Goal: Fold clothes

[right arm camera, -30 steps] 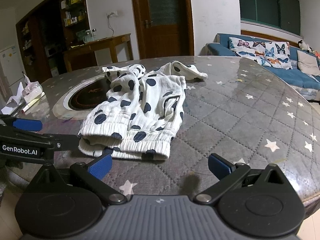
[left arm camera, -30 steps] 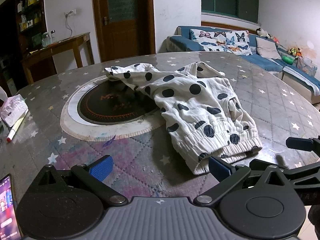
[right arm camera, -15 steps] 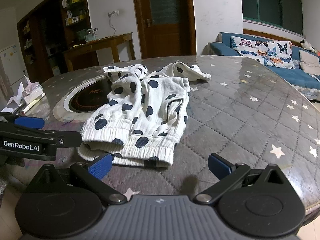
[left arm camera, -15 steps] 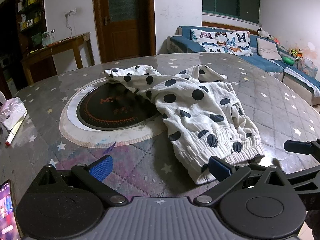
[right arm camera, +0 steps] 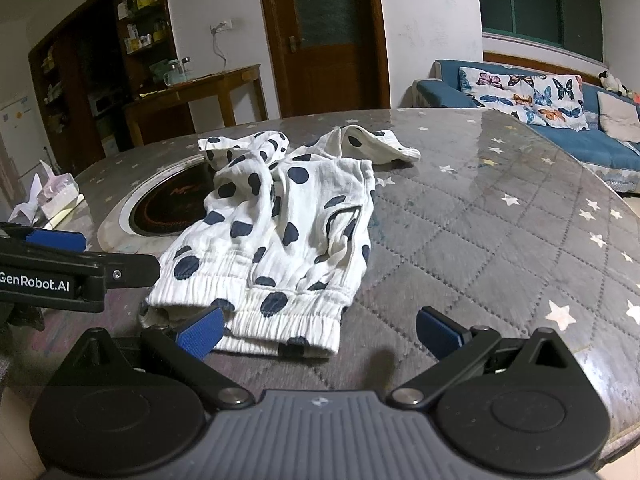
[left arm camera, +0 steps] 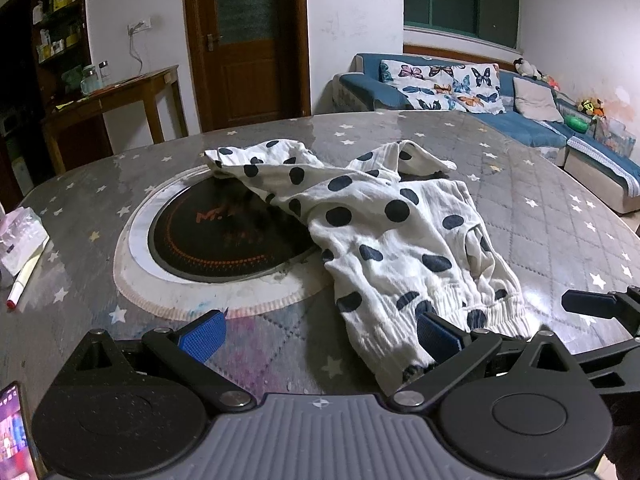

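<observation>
The left gripper [left arm camera: 320,334] has its jaws spread wide and holds nothing; its left blue ribbed pad hangs over bare counter [left arm camera: 540,240], and its right pad sits against the elastic hem of the polka-dot garment [left arm camera: 392,248], though whether it actually touches the cloth cannot be told. The right gripper [right arm camera: 320,330] is likewise wide open and empty, its left pad overlapping the gathered hem of the garment [right arm camera: 288,236] and its right pad over the bare quilted surface.

The garment is white crinkled cotton with large navy dots and ribbed elastic hems, lying crumpled at the middle of the counter, its upper left part draped over the rim of a round black cooktop [left arm camera: 224,240] set in a pale ring.

The left wrist view alone shows a phone screen [left arm camera: 12,432] at the lower left edge, and a red-tipped marker [left arm camera: 24,280] beside a plastic tissue pack [left arm camera: 20,236]. The right wrist view shows the left gripper's black body with white lettering at its left edge, and a pocket slit on the garment's right side.

The counter is glossy, grey, diamond-quilted and scattered with pale stars.
</observation>
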Motion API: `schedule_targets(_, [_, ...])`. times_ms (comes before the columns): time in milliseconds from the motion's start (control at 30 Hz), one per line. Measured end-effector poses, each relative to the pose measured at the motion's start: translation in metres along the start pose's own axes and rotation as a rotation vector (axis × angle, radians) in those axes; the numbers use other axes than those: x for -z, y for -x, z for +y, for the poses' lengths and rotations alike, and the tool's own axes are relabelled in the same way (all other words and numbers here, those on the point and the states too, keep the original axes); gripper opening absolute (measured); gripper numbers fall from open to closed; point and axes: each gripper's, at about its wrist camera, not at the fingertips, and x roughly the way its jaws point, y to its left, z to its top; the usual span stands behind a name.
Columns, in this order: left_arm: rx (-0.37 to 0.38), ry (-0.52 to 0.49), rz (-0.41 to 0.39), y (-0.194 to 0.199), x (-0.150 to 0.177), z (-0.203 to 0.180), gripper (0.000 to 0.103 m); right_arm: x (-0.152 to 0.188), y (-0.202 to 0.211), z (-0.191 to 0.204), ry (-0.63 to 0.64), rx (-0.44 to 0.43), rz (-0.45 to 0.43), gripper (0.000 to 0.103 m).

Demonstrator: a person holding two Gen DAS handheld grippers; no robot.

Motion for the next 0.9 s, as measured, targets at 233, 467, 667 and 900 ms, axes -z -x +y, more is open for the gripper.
schedule_targets(233, [0.012, -0.015, 0.003, -0.007, -0.008, -0.003, 0.103, -0.009, -0.004, 0.000, 0.000, -0.005, -0.008, 0.103])
schedule_targets(467, [0.019, -0.019, 0.002, -0.012, -0.015, -0.005, 0.103, -0.013, -0.010, -0.004, -0.022, -0.002, 0.000, 0.103])
schedule_targets(667, [0.015, -0.017, -0.003, -0.014, -0.020, -0.005, 0.103, -0.016, -0.013, -0.006, -0.031, 0.001, 0.002, 0.103])
schedule_targets(900, [0.020, -0.017, 0.012, -0.019, -0.024, -0.004, 0.103, -0.018, -0.018, -0.010, -0.048, 0.001, 0.008, 0.103])
